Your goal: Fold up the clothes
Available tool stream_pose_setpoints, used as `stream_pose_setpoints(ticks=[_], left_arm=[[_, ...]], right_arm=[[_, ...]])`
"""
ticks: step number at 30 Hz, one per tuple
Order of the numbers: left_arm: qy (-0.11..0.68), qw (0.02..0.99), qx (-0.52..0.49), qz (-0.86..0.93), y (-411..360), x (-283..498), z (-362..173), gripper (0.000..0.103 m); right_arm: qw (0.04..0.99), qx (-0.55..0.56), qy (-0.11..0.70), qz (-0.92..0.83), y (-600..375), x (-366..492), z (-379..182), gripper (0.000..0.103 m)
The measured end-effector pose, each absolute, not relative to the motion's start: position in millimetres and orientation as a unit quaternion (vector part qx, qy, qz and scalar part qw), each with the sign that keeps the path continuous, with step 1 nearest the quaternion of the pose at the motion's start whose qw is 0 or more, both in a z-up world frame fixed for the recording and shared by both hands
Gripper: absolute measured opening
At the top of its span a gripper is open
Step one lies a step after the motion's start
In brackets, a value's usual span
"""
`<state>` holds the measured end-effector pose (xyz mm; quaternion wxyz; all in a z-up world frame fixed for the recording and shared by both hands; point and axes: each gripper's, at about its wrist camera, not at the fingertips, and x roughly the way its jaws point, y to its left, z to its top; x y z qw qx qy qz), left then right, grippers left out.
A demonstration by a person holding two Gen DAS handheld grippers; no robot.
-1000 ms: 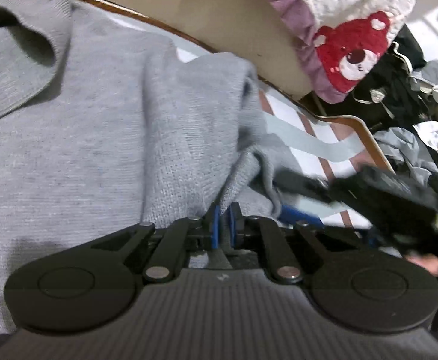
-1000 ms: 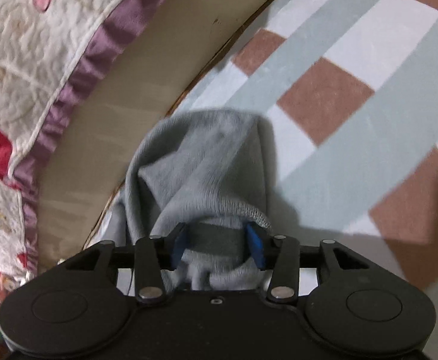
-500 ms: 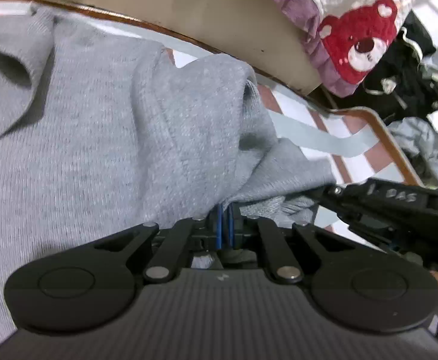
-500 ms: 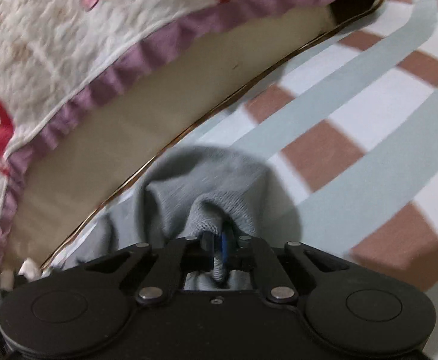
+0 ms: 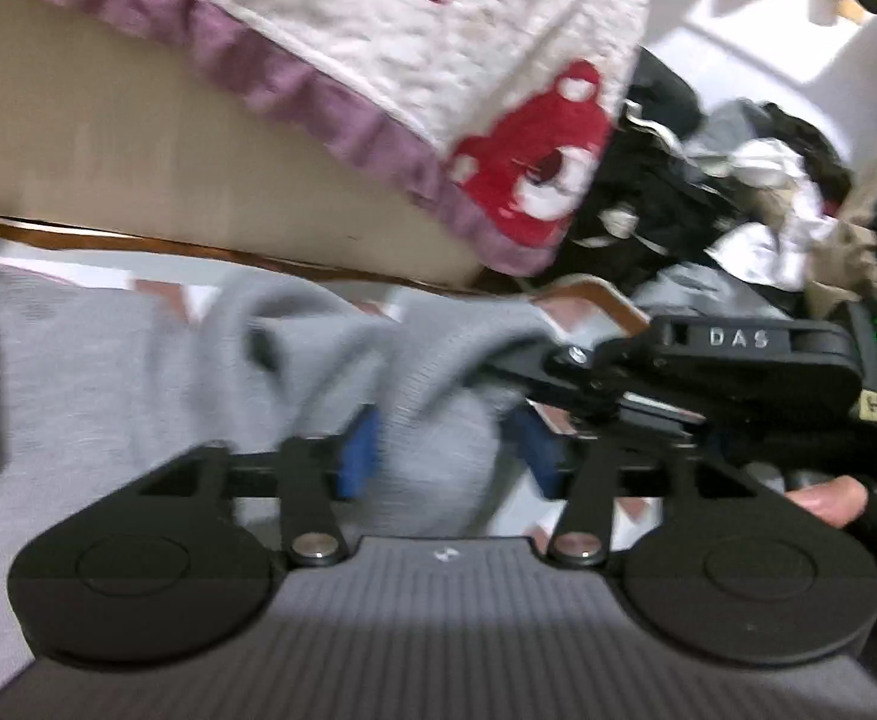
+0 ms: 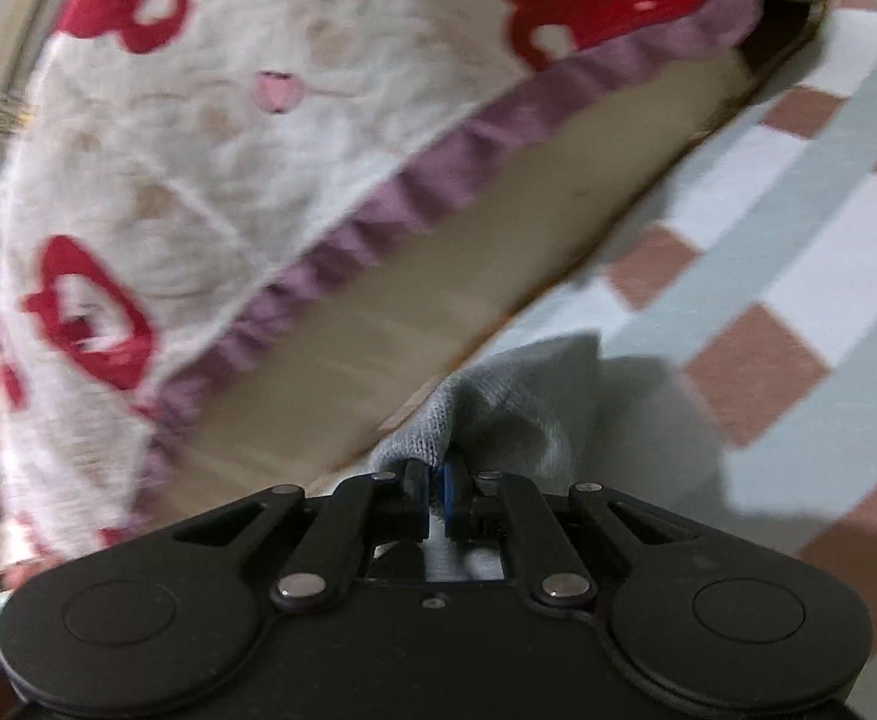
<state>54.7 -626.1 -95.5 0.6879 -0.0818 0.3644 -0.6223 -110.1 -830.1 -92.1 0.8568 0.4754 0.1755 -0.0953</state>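
In the left wrist view, the left claw [image 5: 447, 456] is seen with its jaws opening, a fold of the grey sweater [image 5: 108, 372] lying between the blue pads [image 5: 357, 456] without being pressed. The sweater is spread over the checked sheet [image 5: 564, 306] of the bed, and one bunched end is drawn up to the right claw [image 5: 534, 369], which enters from the right. With this release, that fold could slump and a crease be lost; the blur makes the contact hard to judge. A heap of other clothes [image 5: 738, 192] lies beyond the bed corner, under the bear-print quilt [image 5: 438, 60]. In the right wrist view, the right claw [image 6: 435, 498] is clamped narrowly on a small pinch of grey knit [image 6: 438, 438], the rest trailing onto the sheet [image 6: 798, 276]. So little cloth is gripped that the knit might be pulled free, or stretched, if the load is carried by this claw alone.
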Motion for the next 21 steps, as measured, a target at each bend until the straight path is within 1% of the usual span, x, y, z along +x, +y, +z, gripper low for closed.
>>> stream_pose_setpoints(ticks=[1,2,3,4,6,8,11,13,15,16,17,18,19,20,21], left_arm=[[0.366,0.685,-0.083,-0.624,-628,56,-96,0.06],[0.368,0.683,-0.084,-0.625,-629,57,-96,0.056],[0.367,0.696,-0.074,-0.613,-631,58,-97,0.023],[0.366,0.712,-0.051,-0.598,-635,58,-98,0.019],[0.355,0.734,-0.023,-0.578,-632,57,-96,0.015],[0.356,0.736,-0.025,-0.575,-628,53,-95,0.012],[0.368,0.728,-0.039,-0.577,-622,50,-100,0.012],[0.383,0.724,-0.052,-0.572,-624,54,-108,0.012],[0.397,0.719,-0.067,-0.566,-626,59,-115,0.012],[0.401,0.716,-0.076,-0.566,-623,60,-117,0.012],[0.405,0.713,-0.085,-0.566,-621,61,-119,0.012],[0.405,0.711,-0.087,-0.568,-620,61,-120,0.012],[0.401,0.712,-0.085,-0.569,-620,60,-120,0.012],[0.396,0.713,-0.081,-0.573,-620,59,-119,0.011],[0.392,0.713,-0.08,-0.576,-620,58,-119,0.011]], right_arm=[[0.856,0.482,0.17,-0.073,-830,-109,-91,0.006],[0.853,0.492,0.165,-0.051,-830,-108,-91,0.006],[0.85,0.5,0.161,-0.034,-831,-107,-93,0.006],[0.849,0.504,0.159,-0.031,-830,-109,-93,0.006],[0.855,0.482,0.173,-0.081,-828,-111,-91,0.006],[0.861,0.449,0.199,-0.134,-828,-110,-90,0.006],[0.875,0.374,0.24,-0.192,-818,-101,-85,0.005],[0.871,0.379,0.251,-0.187,-818,-99,-88,0.006],[0.865,0.388,0.261,-0.181,-819,-98,-91,0.013],[0.861,0.399,0.265,-0.172,-821,-99,-93,0.013],[0.856,0.414,0.266,-0.158,-822,-100,-95,0.018],[0.851,0.434,0.262,-0.14,-824,-103,-96,0.025],[0.844,0.453,0.26,-0.123,-825,-104,-98,0.029],[0.836,0.469,0.264,-0.111,-825,-104,-100,0.037],[0.828,0.48,0.27,-0.106,-825,-103,-103,0.039]])
